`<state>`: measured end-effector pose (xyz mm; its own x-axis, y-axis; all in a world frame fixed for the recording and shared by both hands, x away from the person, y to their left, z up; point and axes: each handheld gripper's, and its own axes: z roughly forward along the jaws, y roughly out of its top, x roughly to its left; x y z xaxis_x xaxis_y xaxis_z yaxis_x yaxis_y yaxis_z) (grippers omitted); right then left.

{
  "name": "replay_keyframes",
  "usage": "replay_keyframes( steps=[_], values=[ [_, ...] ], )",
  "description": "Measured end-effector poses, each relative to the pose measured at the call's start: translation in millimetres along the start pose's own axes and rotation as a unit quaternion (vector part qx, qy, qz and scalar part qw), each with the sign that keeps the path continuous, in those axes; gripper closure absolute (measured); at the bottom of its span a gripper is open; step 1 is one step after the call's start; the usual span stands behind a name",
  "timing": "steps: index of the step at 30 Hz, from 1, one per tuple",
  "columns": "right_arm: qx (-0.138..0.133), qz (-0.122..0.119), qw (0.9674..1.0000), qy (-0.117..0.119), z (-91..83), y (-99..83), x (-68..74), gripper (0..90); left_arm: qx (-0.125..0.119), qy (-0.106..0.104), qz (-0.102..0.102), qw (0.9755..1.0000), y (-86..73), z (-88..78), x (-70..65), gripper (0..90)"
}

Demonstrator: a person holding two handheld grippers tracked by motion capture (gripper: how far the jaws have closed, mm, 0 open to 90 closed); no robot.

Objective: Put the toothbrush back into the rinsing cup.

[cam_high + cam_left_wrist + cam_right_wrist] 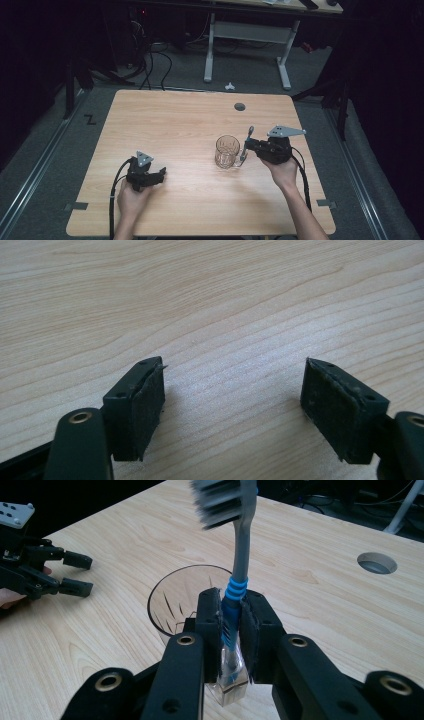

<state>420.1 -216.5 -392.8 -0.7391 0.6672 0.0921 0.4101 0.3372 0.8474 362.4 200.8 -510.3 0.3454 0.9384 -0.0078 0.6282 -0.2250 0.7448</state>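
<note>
grey toothbrush (239,555) stands clamped between the right gripper's (231,625) jaws, bristles at twelve o'clock, glass cup (182,597) just behind; left gripper (232,405) gapes.

Glass (227,151) on table (180,125), right of centre — toothbrush (246,142) just right of it, between right gripper (248,146) jaws. Left gripper (161,175) well left, near the front edge.

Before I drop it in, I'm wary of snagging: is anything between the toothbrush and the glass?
Nothing visible. The right gripper holds the toothbrush upright beside the open glass; only bare table lies between.
</note>
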Motion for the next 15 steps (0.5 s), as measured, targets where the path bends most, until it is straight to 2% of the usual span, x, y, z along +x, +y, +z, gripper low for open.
replay_keyframes(
  steps=[15],
  values=[
    [0.004, 0.008, 1.0000, 0.002, 1.3, -6.2, -2.3, 79.6, 0.000, 0.000, 0.000, 1.0000, 0.0, 0.0, 0.0, 26.1]
  ],
)
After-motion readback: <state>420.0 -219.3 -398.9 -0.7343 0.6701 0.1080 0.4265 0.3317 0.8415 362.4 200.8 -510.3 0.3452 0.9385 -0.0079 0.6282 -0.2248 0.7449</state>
